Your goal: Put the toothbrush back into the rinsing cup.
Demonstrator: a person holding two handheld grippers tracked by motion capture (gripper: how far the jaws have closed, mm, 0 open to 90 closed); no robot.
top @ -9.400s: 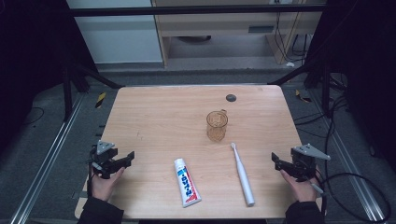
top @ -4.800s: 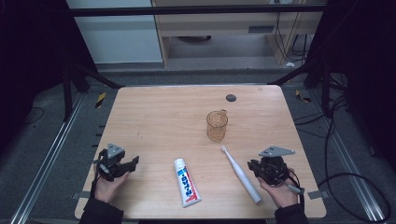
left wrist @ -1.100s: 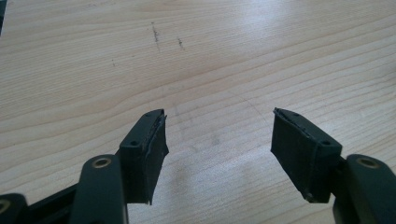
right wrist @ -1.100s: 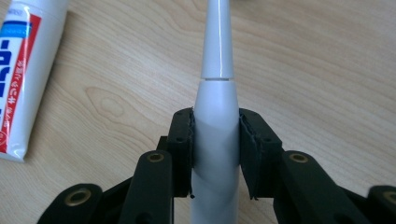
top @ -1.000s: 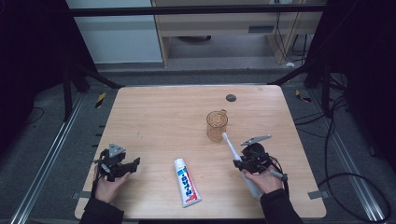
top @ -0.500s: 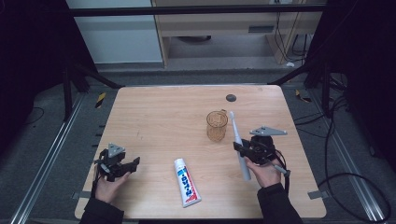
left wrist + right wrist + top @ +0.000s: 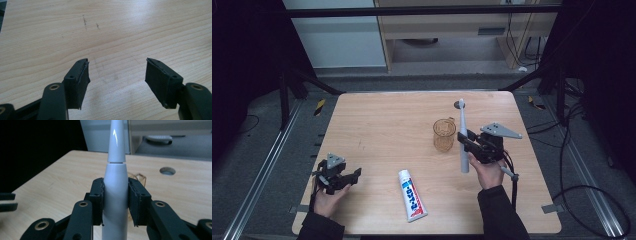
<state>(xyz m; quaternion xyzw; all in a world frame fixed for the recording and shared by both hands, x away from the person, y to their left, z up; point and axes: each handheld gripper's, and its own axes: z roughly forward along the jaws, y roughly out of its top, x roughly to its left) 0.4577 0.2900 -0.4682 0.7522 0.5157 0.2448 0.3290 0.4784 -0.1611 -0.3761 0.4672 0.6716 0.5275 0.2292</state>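
Jaws of the right gripper (image 7: 467,146) clamp the toothbrush (image 7: 463,137) upright at right centre, beside the cup (image 7: 444,134); its head is cut off in the right gripper view. Left gripper (image 7: 343,176) jaws stand apart, empty, over the counter (image 7: 377,120).

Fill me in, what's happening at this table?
A person works two handheld grippers. The right gripper has its jaws clamped on a white electric toothbrush, held upright off the table right beside the amber cup, brush head up. The left gripper sits low at the near left corner with its jaws open over bare wood. A toothpaste tube lies flat between the two hands.
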